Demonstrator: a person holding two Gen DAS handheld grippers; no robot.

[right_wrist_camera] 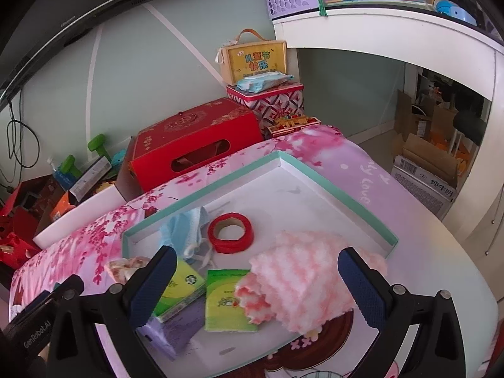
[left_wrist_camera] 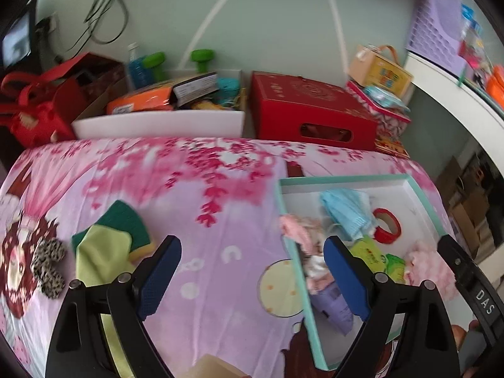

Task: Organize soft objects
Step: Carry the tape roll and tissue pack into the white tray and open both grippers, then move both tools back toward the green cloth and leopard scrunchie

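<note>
- Tissue packs: two green ones [right_wrist_camera: 228, 299] plus one purple pack [right_wrist_camera: 176, 324], one red tape roll [right_wrist_camera: 231, 233], one blue face mask [right_wrist_camera: 186, 230], all in the teal-rimmed white box lid [right_wrist_camera: 315, 173]
- purple pack half hidden behind a finger
- fluffy pink-white towel [right_wrist_camera: 302, 280] sits between the right gripper [right_wrist_camera: 263, 286] jaws, spread wide, not touching it
- left gripper [left_wrist_camera: 252, 280] gaping too, empty over the pink bedsheet [left_wrist_camera: 220, 220]

A shallow box with a teal rim and white inside [right_wrist_camera: 315, 173] holds a pale blue face mask [right_wrist_camera: 184, 226], a red roll of tape [right_wrist_camera: 231, 233], two green tissue packets [right_wrist_camera: 228, 299] and a pink-and-white fluffy cloth [right_wrist_camera: 302, 280]. At the left of the left wrist view lie a leopard-print scrunchie [left_wrist_camera: 47, 264] and a lime-green cloth [left_wrist_camera: 100, 255] on pink blossom-print bedding [left_wrist_camera: 201, 189].
</note>
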